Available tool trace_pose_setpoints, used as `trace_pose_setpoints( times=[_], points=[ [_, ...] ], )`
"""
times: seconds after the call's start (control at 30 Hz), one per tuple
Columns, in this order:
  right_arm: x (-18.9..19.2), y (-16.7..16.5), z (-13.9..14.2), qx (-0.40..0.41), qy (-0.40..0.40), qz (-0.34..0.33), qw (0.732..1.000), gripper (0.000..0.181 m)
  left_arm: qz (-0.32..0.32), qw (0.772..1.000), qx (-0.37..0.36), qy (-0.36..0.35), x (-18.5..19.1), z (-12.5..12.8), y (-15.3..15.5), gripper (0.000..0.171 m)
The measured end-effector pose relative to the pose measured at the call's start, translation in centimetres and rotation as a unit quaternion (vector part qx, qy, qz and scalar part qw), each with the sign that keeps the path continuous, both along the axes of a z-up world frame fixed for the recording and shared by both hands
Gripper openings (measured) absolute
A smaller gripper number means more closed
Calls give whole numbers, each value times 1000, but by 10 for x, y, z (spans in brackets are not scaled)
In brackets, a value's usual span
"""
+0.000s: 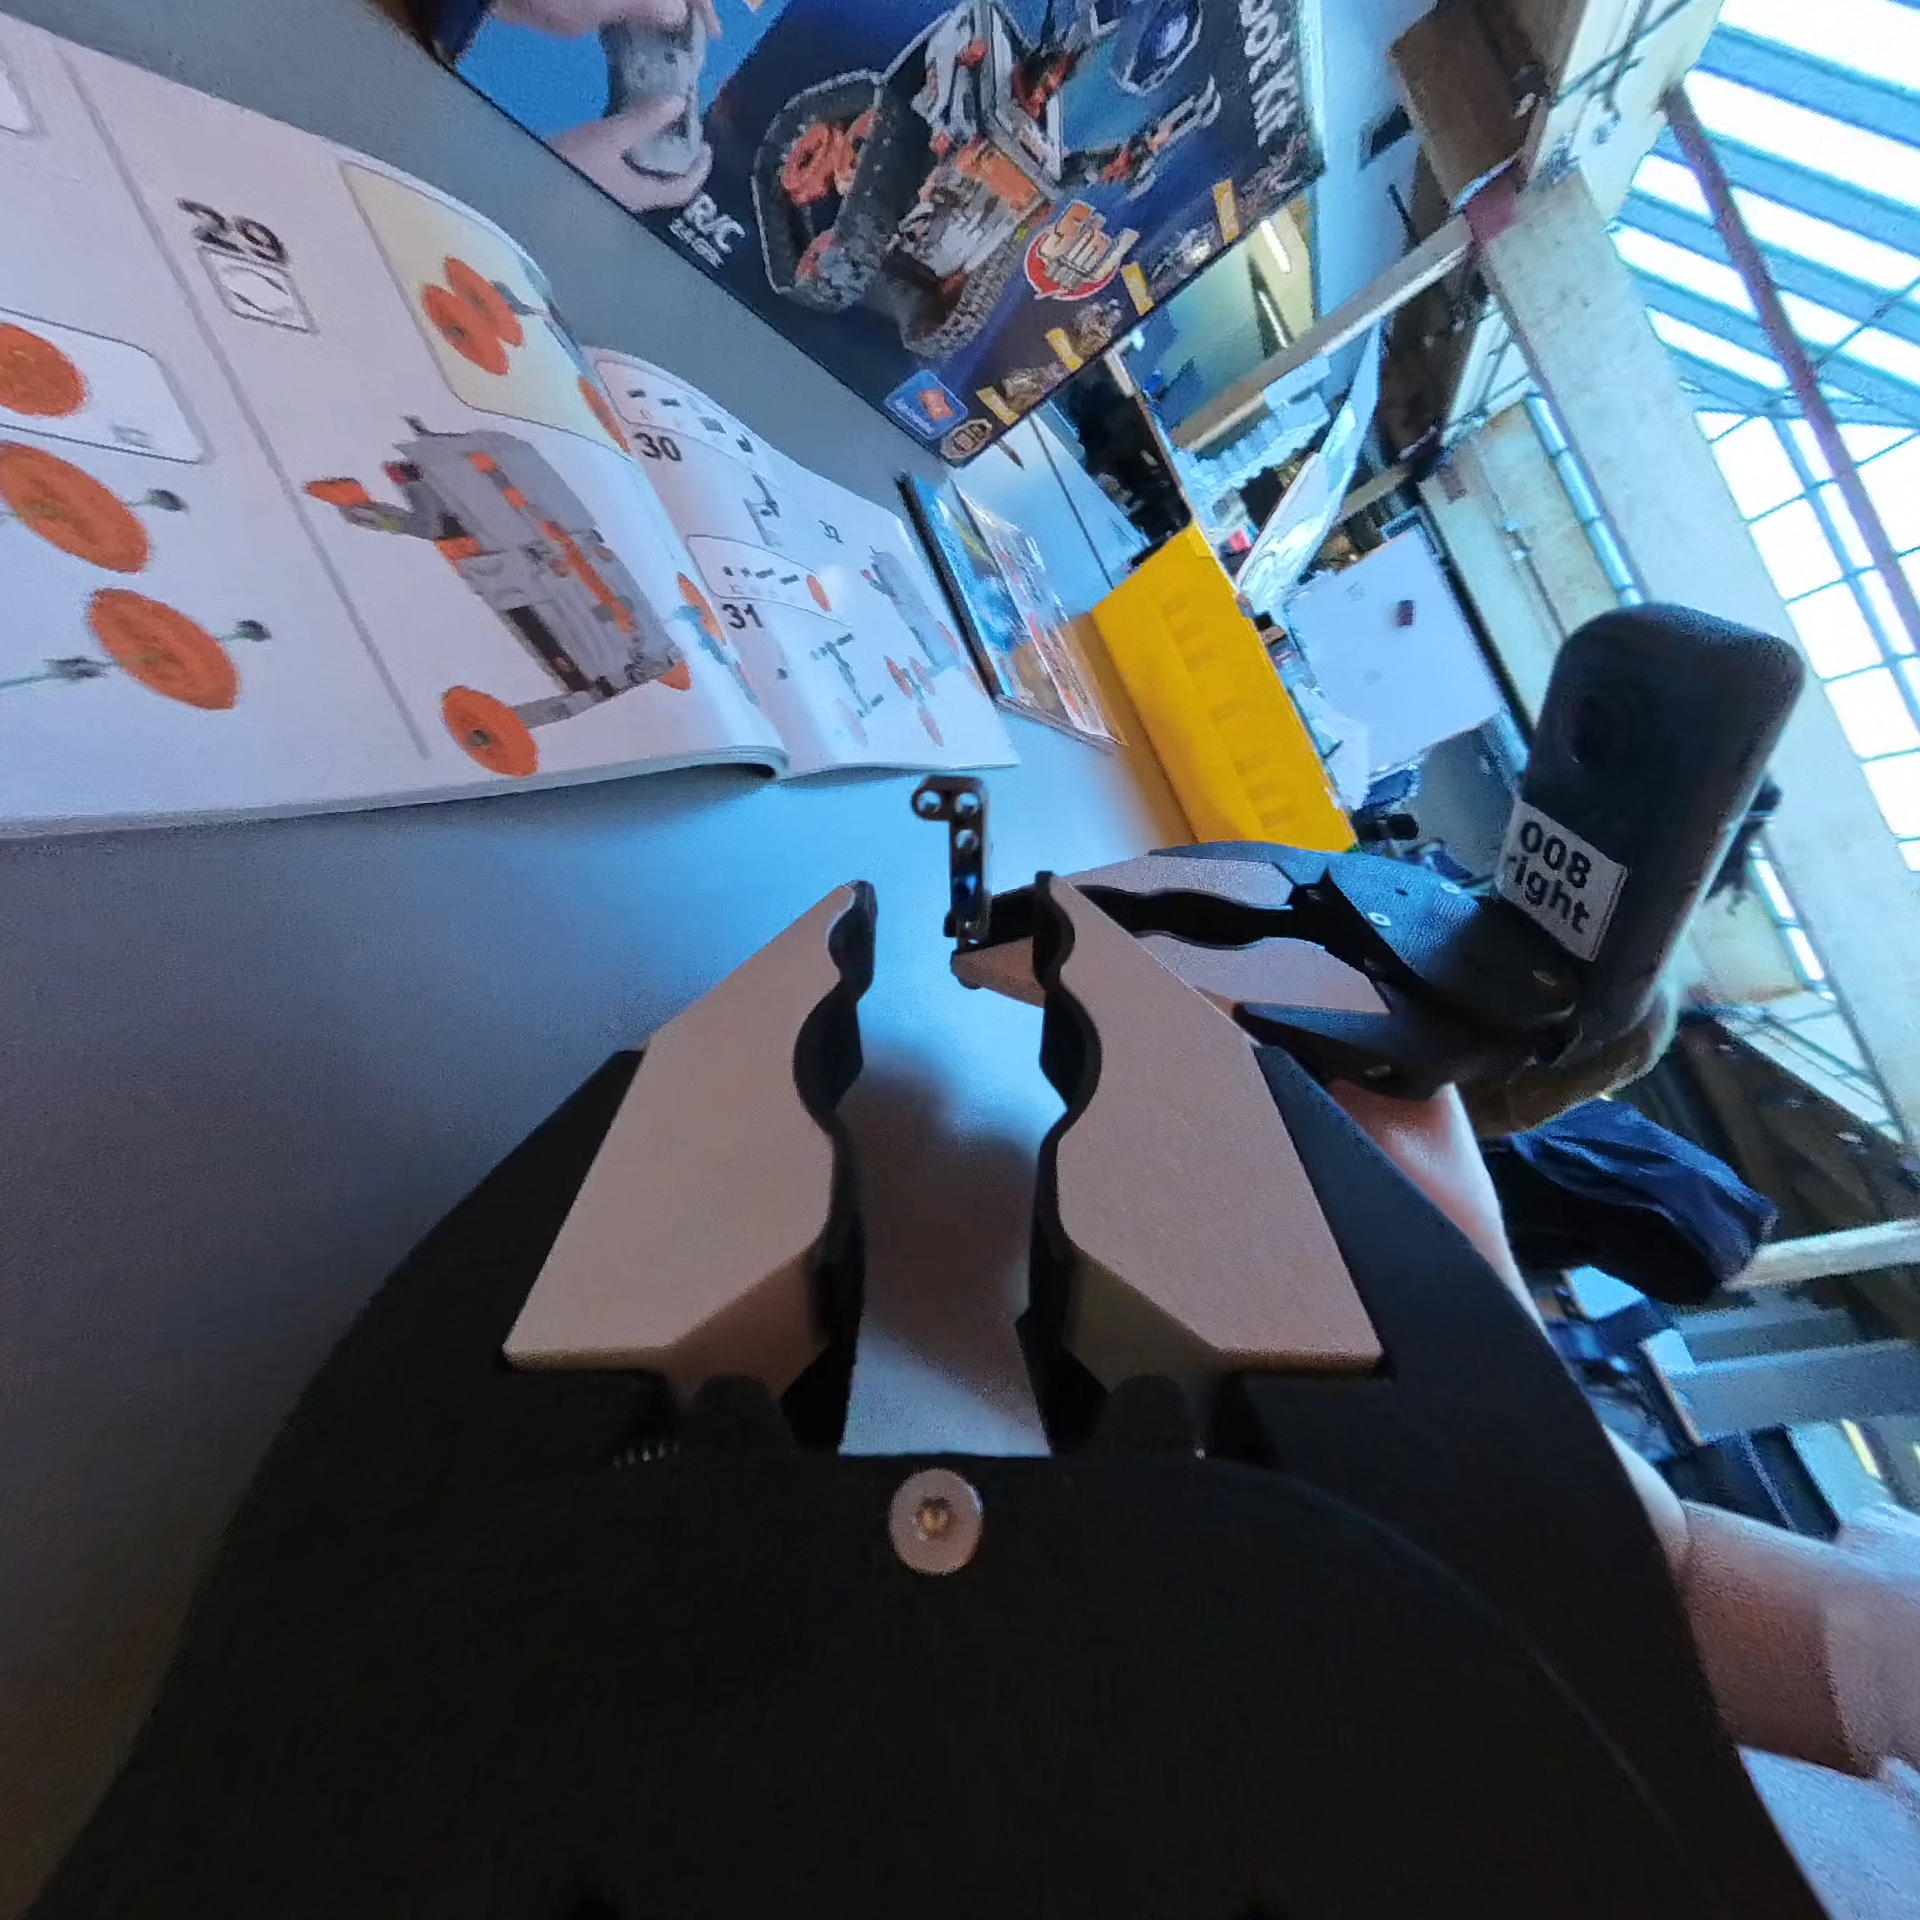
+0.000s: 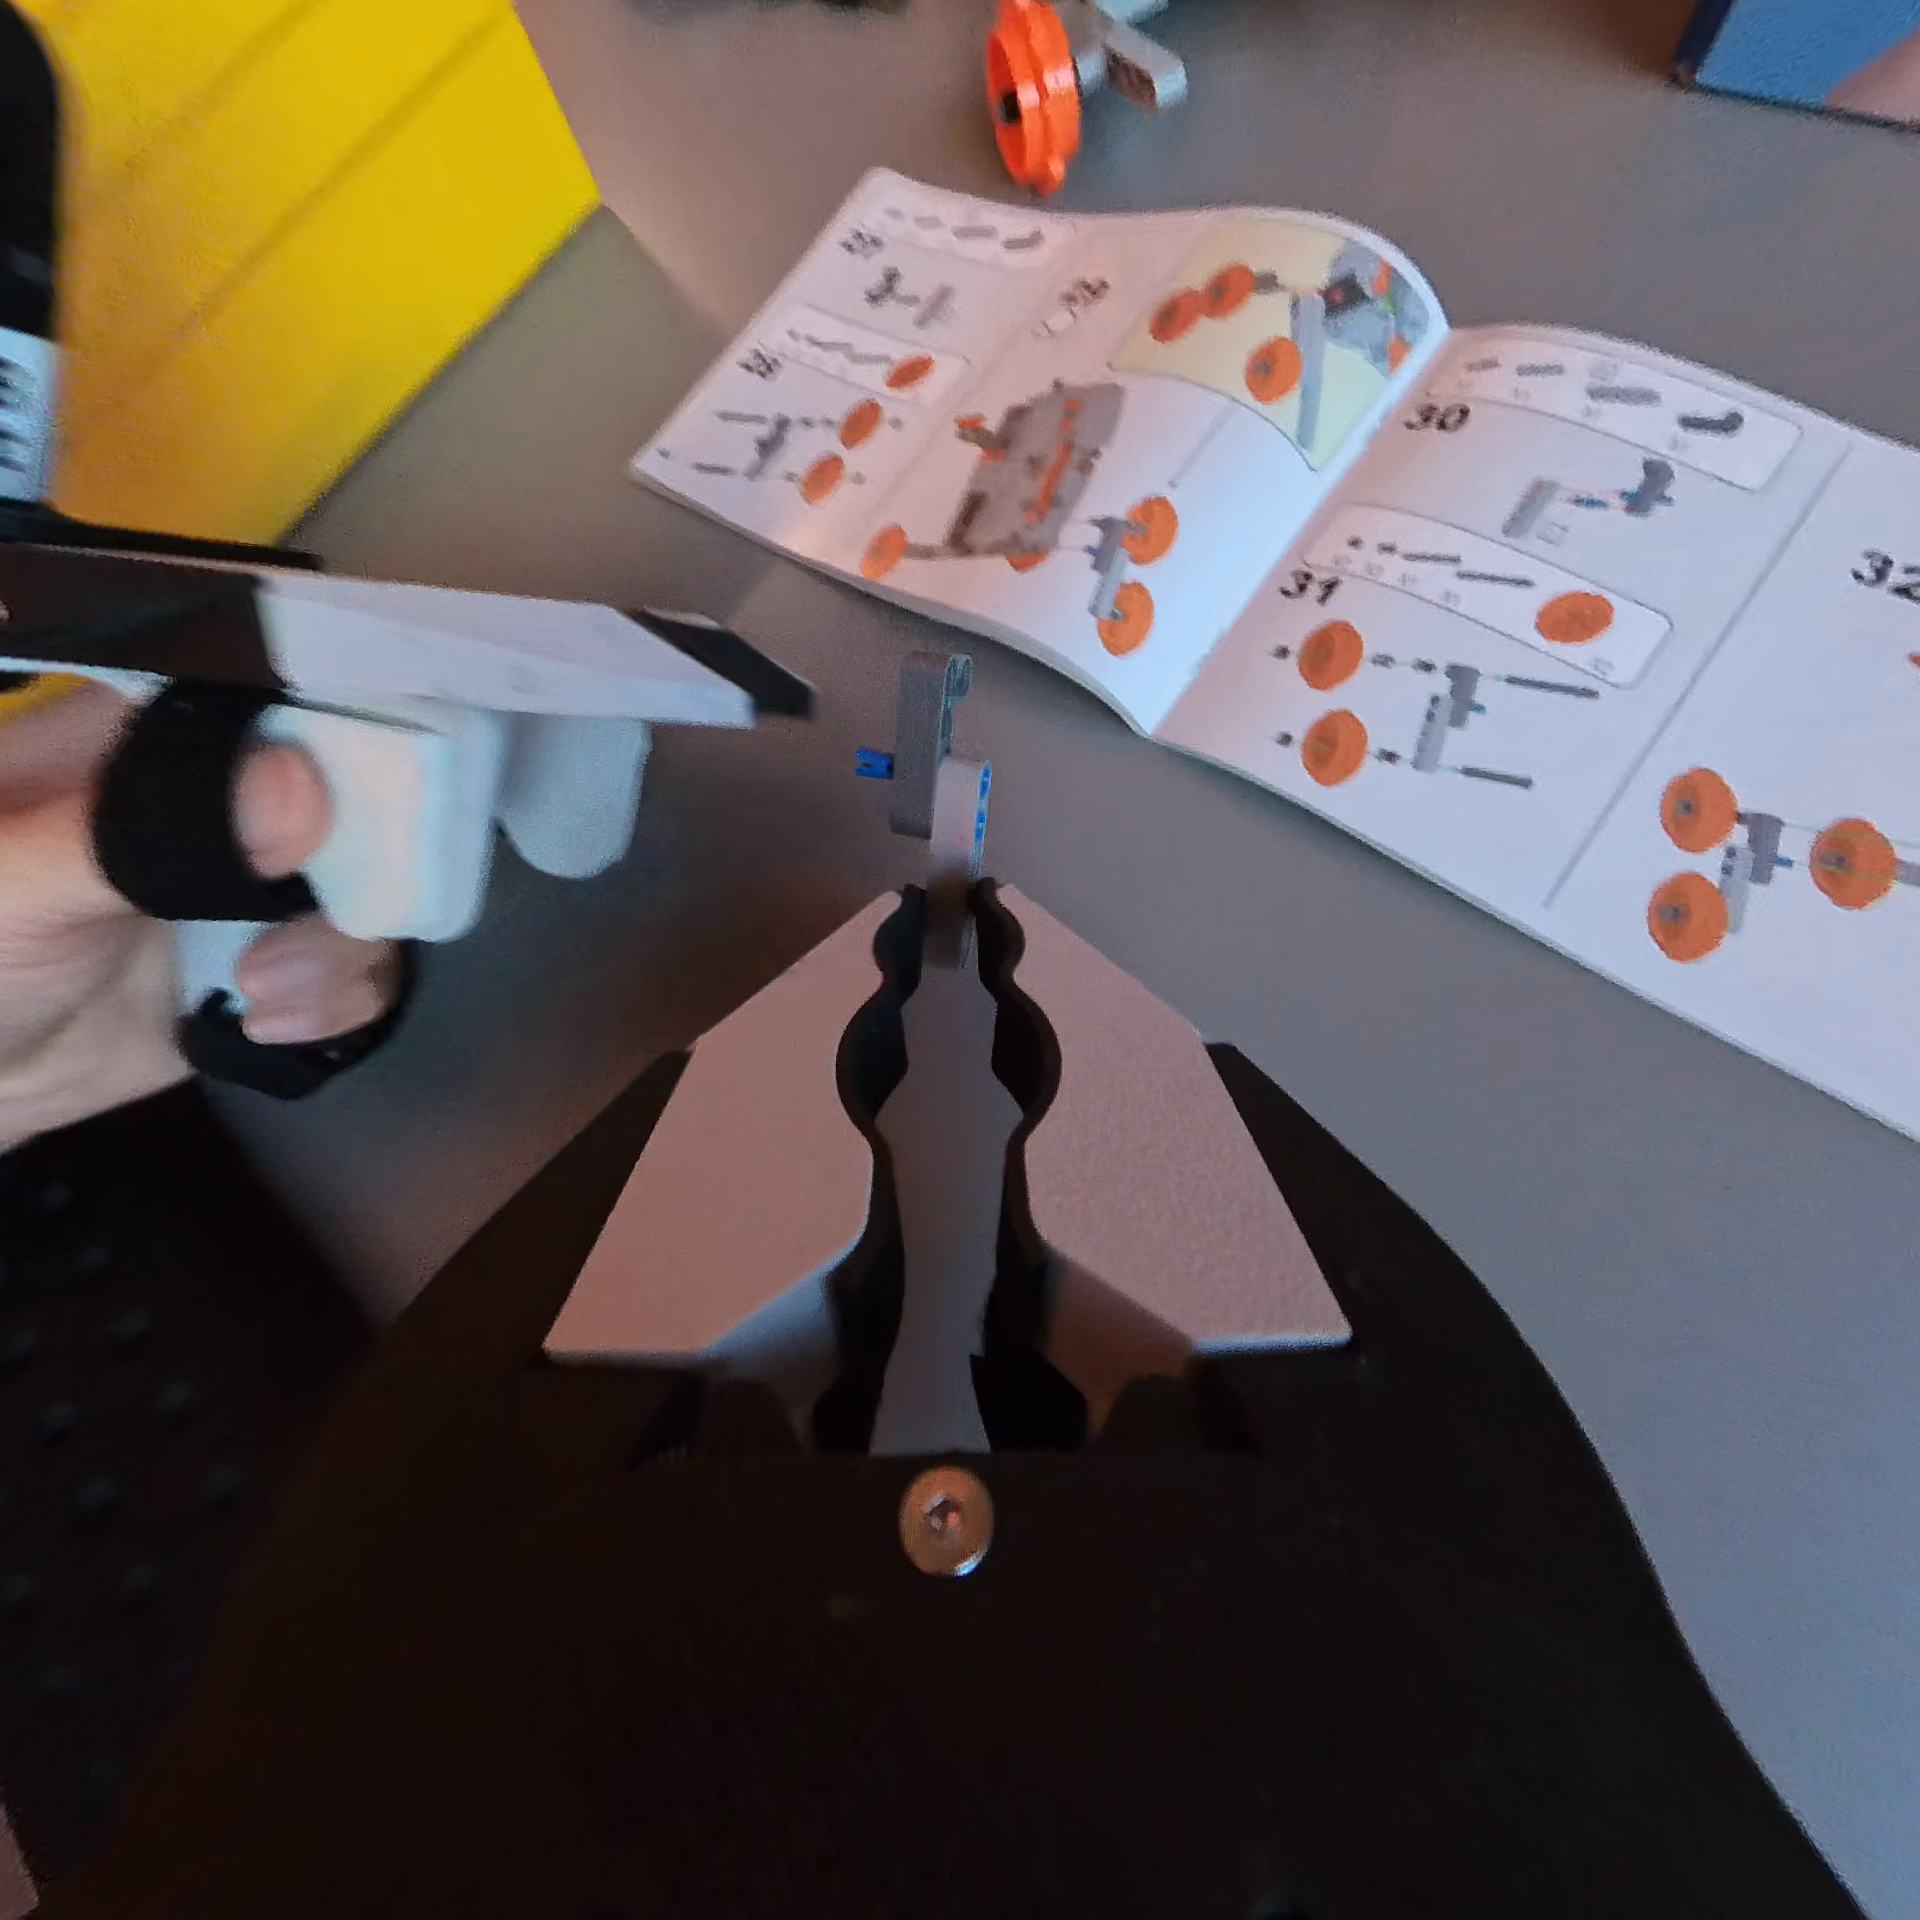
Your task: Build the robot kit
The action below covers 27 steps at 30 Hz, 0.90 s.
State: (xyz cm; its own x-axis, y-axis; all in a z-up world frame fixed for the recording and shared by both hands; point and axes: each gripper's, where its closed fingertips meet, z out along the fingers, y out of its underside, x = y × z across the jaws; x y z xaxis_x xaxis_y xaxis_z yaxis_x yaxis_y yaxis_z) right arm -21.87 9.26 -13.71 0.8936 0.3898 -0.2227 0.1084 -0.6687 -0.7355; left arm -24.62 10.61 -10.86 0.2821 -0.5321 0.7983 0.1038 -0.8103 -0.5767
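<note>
Two hand-held grippers meet above a grey table (image 2: 1455, 1195). The right gripper (image 2: 943, 902) is clamped on a small grey plastic beam piece with a blue pin (image 2: 935, 758), which stands up at twelve o'clock from its tips. The left gripper (image 1: 956, 914) is parted and empty, the piece just beyond it. An open white instruction booklet (image 2: 1351, 582) lies at two o'clock, a yellow bin (image 2: 291, 229) at ten.

Counts, both views together: two grippers showing, left gripper (image 1: 956, 914) and right gripper (image 2: 943, 894). One grey beam assembly (image 2: 935, 769) showing. One open instruction booklet (image 2: 1351, 540) lying out. One yellow bin (image 2: 291, 239), one printed kit box (image 1: 935, 187), one orange wheel (image 2: 1029, 94) sitting by.
</note>
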Motion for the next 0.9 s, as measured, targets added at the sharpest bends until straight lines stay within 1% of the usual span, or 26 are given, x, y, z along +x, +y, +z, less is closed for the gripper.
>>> trace_pose_setpoints(
  times=[0.07, 0.17, 0.3, 0.47, 0.67, 0.73, 0.8, 0.9],
  points=[
    [3, -1, -3, -12, -15, -8, 1000, 8, 15, 1000, 16, 2, -10, 7, -1, 27],
    [6, -2, -11, -29, -54, -17, 998, 8, 13, 997, 57, 47, -19, 6, -8, 26],
    [4, -3, -21, -61, -51, -25, 996, 7, 12, 992, 94, 85, -27, 1, -16, 24],
    [3, -3, -24, -69, -80, -29, 994, 7, 9, 992, 89, 88, -34, 1, -20, 21],
    [-5, -5, -24, -80, -94, -19, 992, 7, 16, 993, 85, 84, -39, 4, -19, 20],
    [-9, -7, -25, -83, -92, -12, 992, 8, 16, 993, 85, 82, -39, 6, -19, 20],
    [-14, -11, -24, -87, -81, -2, 993, 14, 14, 993, 85, 80, -40, 8, -21, 20],
    [-18, -17, -23, -88, -65, 8, 994, 14, 18, 993, 86, 78, -44, 11, -22, 20]
  ],
)
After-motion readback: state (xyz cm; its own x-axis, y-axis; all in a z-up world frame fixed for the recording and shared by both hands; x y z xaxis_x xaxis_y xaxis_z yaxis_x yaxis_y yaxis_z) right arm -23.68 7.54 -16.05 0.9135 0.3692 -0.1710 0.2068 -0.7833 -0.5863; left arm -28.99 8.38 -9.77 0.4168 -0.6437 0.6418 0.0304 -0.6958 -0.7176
